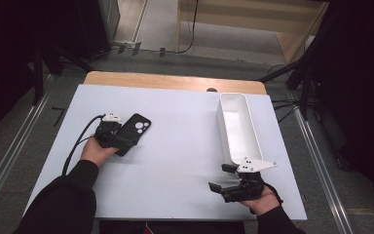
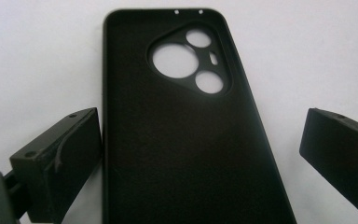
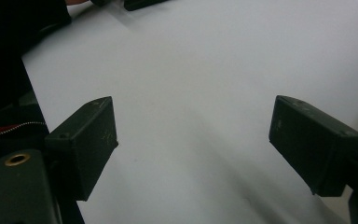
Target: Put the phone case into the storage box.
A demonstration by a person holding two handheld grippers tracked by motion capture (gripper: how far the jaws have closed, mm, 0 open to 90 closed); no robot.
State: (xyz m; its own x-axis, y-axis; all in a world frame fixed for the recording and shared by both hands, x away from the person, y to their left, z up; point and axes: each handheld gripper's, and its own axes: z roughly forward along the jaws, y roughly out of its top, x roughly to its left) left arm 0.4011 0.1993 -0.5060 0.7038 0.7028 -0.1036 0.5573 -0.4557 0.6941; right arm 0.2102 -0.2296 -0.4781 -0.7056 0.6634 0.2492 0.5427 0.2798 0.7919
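High view, left to right: left gripper (image 1: pixel 120 138) down over a matte black soft phone case with a triangular cluster of round camera cutouts (image 1: pixel 134 131), flat on the white tabletop (image 1: pixel 175 146); farther right, a long white open-topped plastic bin (image 1: pixel 238 127) near the table's right edge; nearest the person, right gripper (image 1: pixel 219 178), jaws spread wide, nothing between them, just off the bin's near end. Left gripper view: jaws spread on either side of the case (image 2: pixel 182 140), left jaw touching or just beside the case's long edge, right jaw well apart from the opposite edge, camera end pointing away from the gripper. No pinch yet. Likely risks from here: an off-centre closing, with one jaw already at the edge, liable to shove the light case sideways across the smooth top instead of clamping it; a thin, flexible shell apt to bow or pop out under a squeeze across its width; jaw tips riding over the low rim and closing above the case rather than on it. Right gripper view: spread jaws over bare tabletop, far corner of the case at the top edge.
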